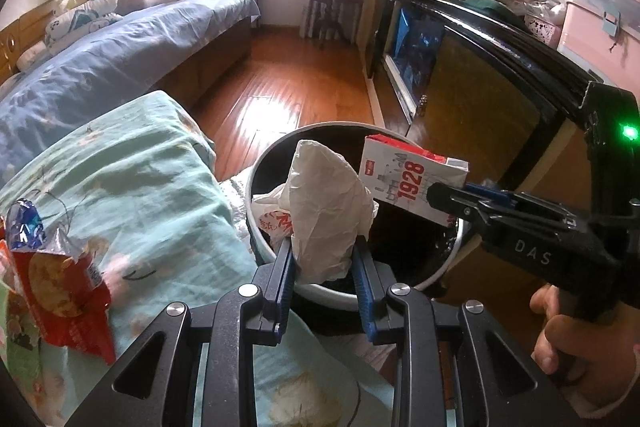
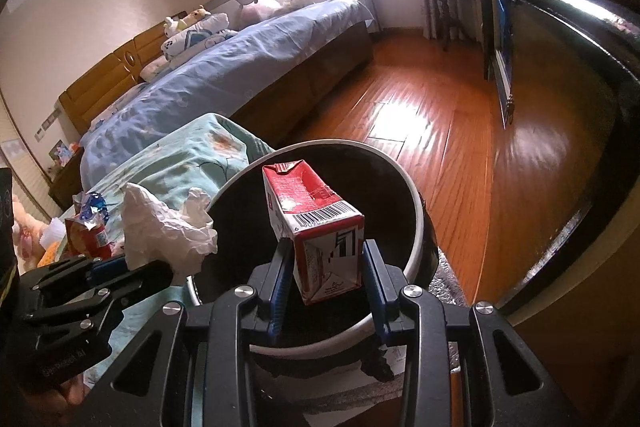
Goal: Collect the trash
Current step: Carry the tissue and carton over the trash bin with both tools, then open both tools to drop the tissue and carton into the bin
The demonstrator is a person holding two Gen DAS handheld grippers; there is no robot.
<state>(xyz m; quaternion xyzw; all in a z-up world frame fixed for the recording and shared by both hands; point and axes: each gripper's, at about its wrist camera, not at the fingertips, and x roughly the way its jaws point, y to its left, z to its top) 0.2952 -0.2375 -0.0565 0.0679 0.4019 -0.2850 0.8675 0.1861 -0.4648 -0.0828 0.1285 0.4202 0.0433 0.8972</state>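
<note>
My left gripper (image 1: 324, 251) is shut on a crumpled white tissue (image 1: 326, 203) and holds it over the near rim of a round black bin with a white rim (image 1: 256, 247). My right gripper (image 2: 326, 255) is shut on a red and white milk carton (image 2: 316, 223), held above the bin's opening (image 2: 412, 247). The carton (image 1: 408, 179) and right gripper (image 1: 440, 195) also show in the left wrist view, at the right above the bin. The tissue (image 2: 160, 223) and left gripper (image 2: 160, 273) show at the left in the right wrist view. A white plastic bag (image 1: 274, 215) lies inside the bin.
A red snack wrapper (image 1: 60, 291) and a blue foil wrapper (image 1: 24, 223) lie on the teal-covered surface (image 1: 140, 179) left of the bin. A bed with a blue cover (image 2: 240, 67) stands behind. A black-edged cabinet (image 1: 500, 39) stands right. Wooden floor (image 2: 420, 131) lies beyond the bin.
</note>
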